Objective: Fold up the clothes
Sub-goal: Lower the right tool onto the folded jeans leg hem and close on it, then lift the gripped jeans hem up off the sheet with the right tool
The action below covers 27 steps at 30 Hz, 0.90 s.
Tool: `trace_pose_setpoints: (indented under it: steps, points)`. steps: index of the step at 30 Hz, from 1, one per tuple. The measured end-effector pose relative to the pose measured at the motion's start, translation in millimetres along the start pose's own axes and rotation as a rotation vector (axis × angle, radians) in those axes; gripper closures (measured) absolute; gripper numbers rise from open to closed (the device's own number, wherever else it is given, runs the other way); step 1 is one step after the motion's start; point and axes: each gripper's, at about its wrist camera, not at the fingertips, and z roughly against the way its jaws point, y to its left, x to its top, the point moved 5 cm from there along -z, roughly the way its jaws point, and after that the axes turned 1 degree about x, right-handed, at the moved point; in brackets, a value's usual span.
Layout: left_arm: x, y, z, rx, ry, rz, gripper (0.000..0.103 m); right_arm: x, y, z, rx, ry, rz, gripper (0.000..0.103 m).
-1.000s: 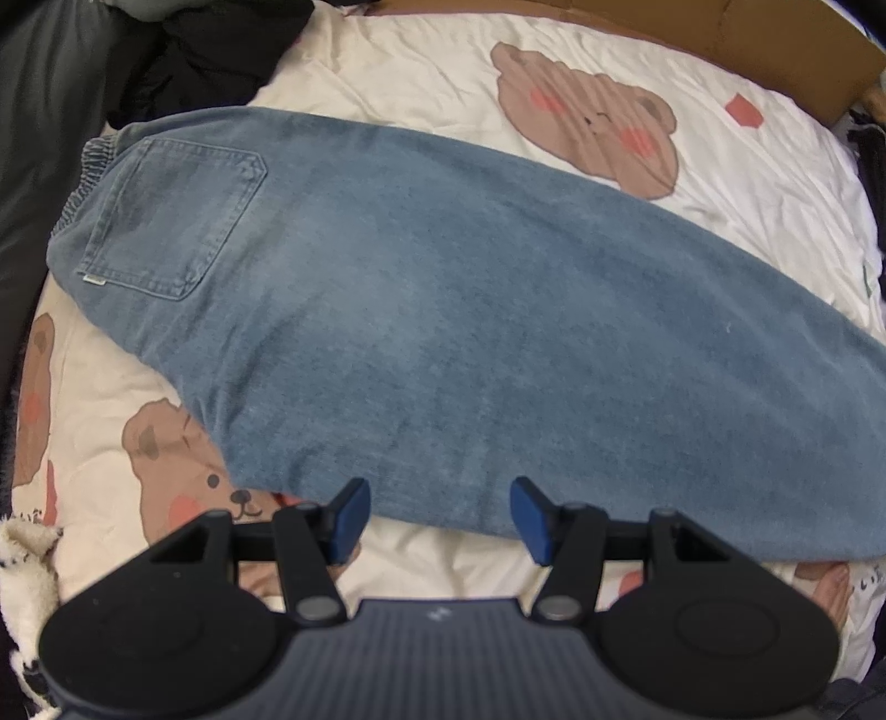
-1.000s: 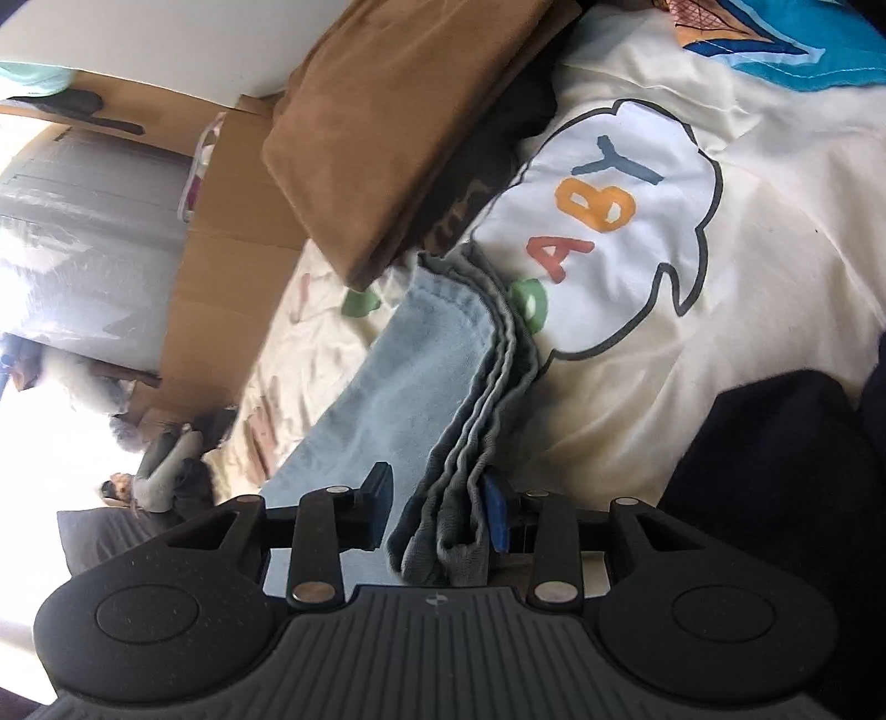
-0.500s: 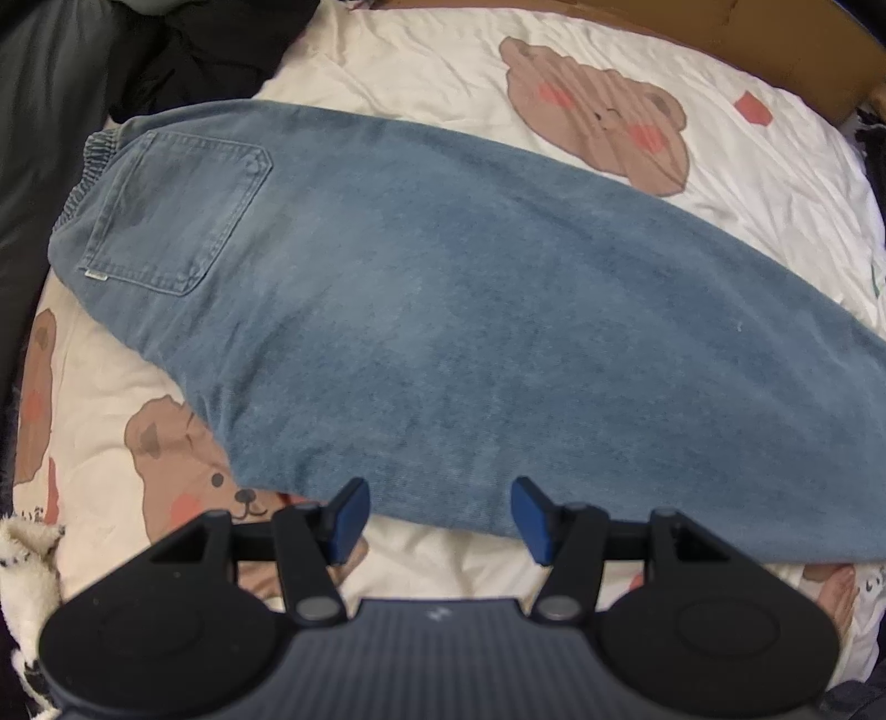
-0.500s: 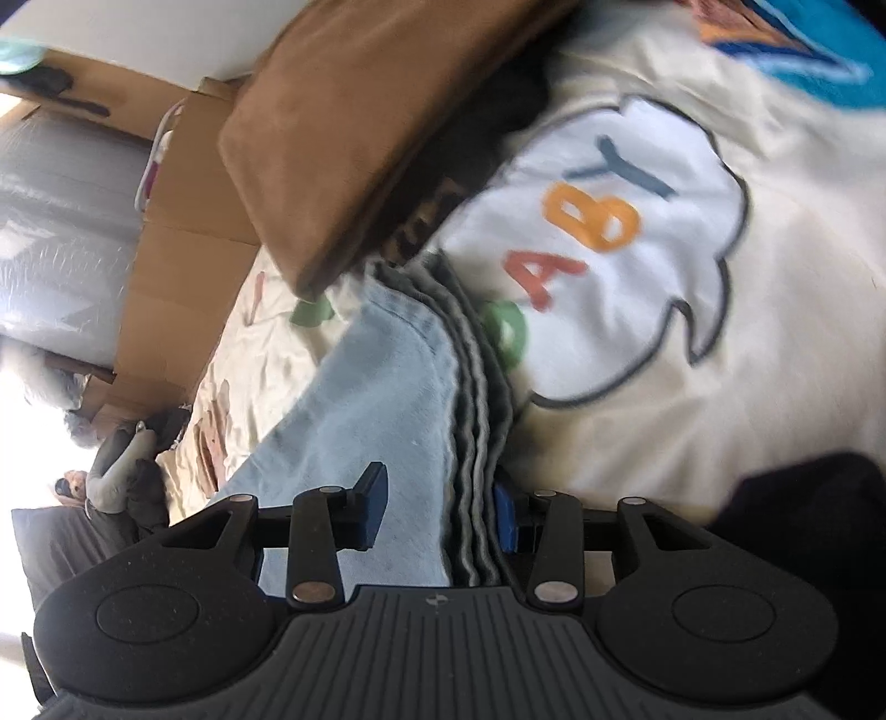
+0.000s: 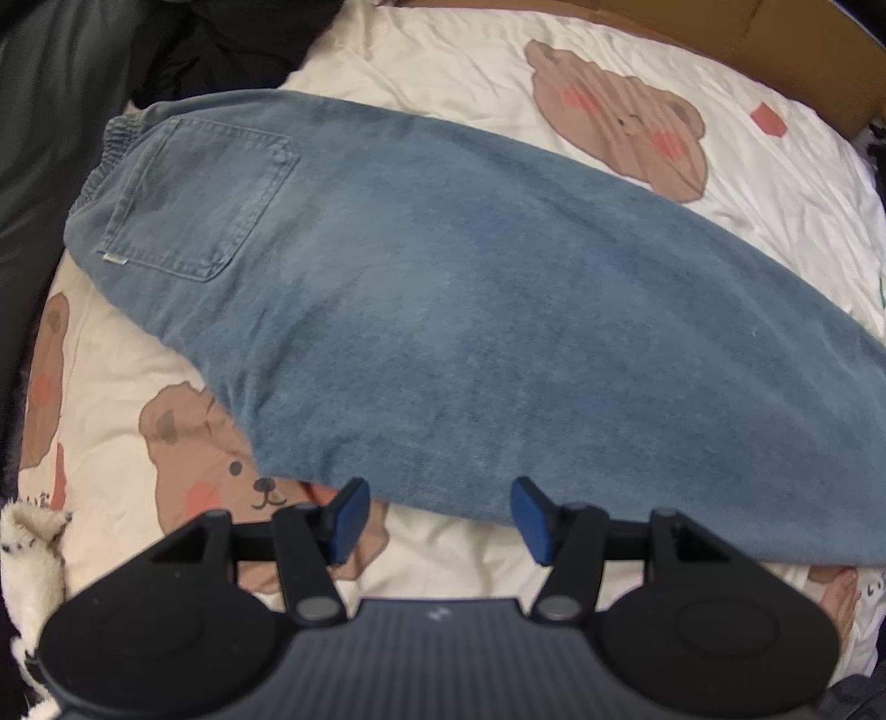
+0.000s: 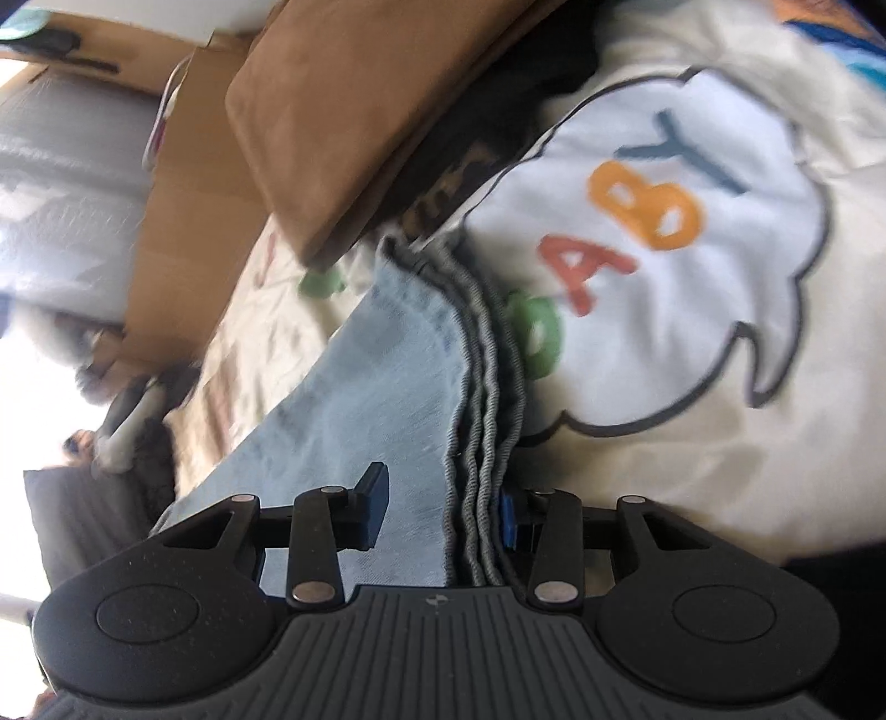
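Jeans (image 5: pixel 443 310): faded blue denim, folded lengthwise, lying across mid-frame on a cream bear-print sheet (image 5: pixel 432 72); stitched pocket upper left. Left gripper (image 5: pixel 437 518): wide apart, empty, over the near hem, unmoved since earlier. Right gripper (image 6: pixel 437 512): closing around the layered wavy hems (image 6: pixel 482 443), which sit deeper between the pads than before; brown cushion (image 6: pixel 354 111) above.

Jeans (image 5: pixel 470 288) spread across the bed (image 5: pixel 443 61), waistband toward its left edge, dark clothes (image 5: pixel 221 50) beyond the waistband at the far left corner, folded blanket (image 6: pixel 354 111) over the jeans' hem end
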Motion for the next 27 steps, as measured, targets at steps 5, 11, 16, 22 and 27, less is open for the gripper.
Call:
trace_pose_setpoints:
  steps: [5,11,16,22,27]
  points:
    - [-6,9,-1,0.001,0.006,0.031,0.043,4,-1,0,0.031,0.044,0.01,0.073]
    - [-11,14,-6,0.012,0.021,0.037,0.043,3,-11,-5,0.011,0.057,-0.036,0.091]
    - [-10,13,-5,0.016,0.01,0.036,0.043,0,2,2,-0.034,0.043,-0.017,0.094]
    - [-9,10,2,-0.01,-0.019,0.068,0.043,3,42,17,-0.071,0.049,-0.015,0.094]
    - [-9,11,16,-0.02,-0.041,0.078,0.043,6,74,24,-0.107,0.062,-0.005,0.094]
